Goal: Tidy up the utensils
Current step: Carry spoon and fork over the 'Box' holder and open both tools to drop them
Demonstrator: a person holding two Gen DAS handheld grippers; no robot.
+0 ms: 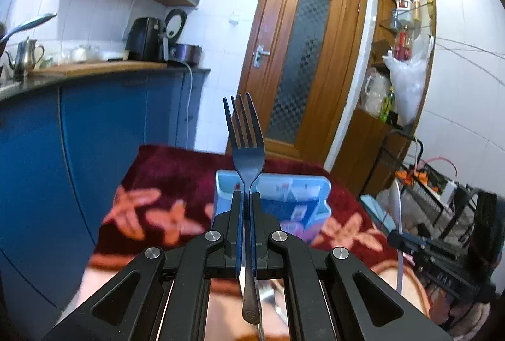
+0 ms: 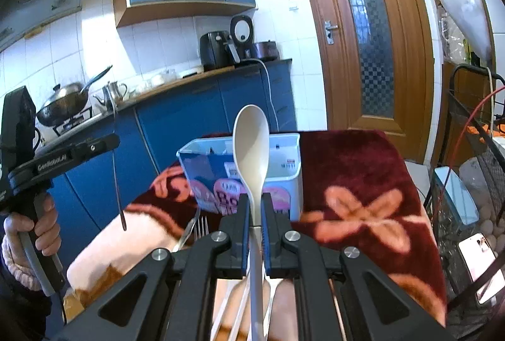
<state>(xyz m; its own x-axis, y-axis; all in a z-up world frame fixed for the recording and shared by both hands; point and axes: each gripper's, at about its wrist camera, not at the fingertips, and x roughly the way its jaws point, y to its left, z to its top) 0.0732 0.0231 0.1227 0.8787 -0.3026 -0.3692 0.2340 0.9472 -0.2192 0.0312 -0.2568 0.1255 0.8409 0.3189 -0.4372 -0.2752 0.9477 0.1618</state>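
Utensils are in both my grippers at once: the left gripper is clamped on a dark metal fork, tines up and away from me, and the right gripper is pinched tight on the neck of a cream plastic spoon, bowl up. Each handle runs back between the jaws toward the camera, so both long axes lie along the line the fingers point.

What matters for the next move is the light-blue box standing on the dark red flowered cloth. From either wrist view it sits straight ahead of the fingertips and below them, open mouth upward. In the left view its rim shows just behind the fork's neck; in the right view the spoon's bowl overlaps its near wall.

I judge neither hand clearly nearer. Since both utensils point head-first past the box, I expect to tip each one downward over the opening before letting go. More forks lie on the cloth, near the right gripper.
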